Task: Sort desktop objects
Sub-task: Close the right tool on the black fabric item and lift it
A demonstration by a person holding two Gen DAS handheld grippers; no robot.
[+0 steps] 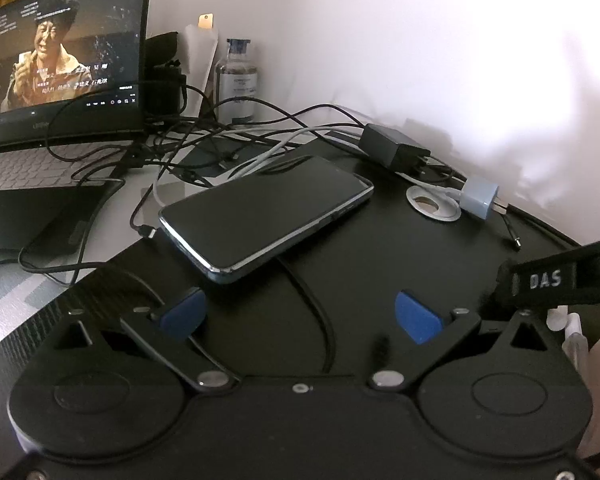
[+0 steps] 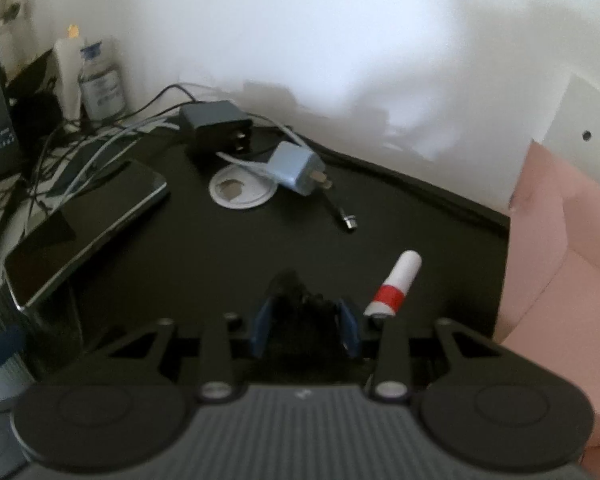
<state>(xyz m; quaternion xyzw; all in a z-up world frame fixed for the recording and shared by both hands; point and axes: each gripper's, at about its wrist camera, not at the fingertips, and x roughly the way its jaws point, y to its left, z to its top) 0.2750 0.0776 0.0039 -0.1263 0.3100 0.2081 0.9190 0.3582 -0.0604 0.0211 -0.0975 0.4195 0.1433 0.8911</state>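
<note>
A dark smartphone (image 1: pixel 266 210) lies face up on the black desk, just ahead of my left gripper (image 1: pixel 300 316), which is open and empty. It also shows in the right wrist view (image 2: pixel 86 228) at the left. My right gripper (image 2: pixel 306 330) is shut on a small black object (image 2: pixel 300 304); I cannot tell what it is. A white tube with a red band (image 2: pixel 394 284) lies just right of it. A light blue charger plug (image 1: pixel 478 200) (image 2: pixel 296 170) and a black power adapter (image 1: pixel 392 146) (image 2: pixel 216 130) lie farther back.
An open laptop (image 1: pixel 60 56) plays a video at the left, with tangled cables (image 1: pixel 172 140) beside it. A clear bottle (image 1: pixel 236 76) stands by the white wall. A round grommet (image 2: pixel 242 190) sits in the desk. A pink surface (image 2: pixel 560 280) is at the right.
</note>
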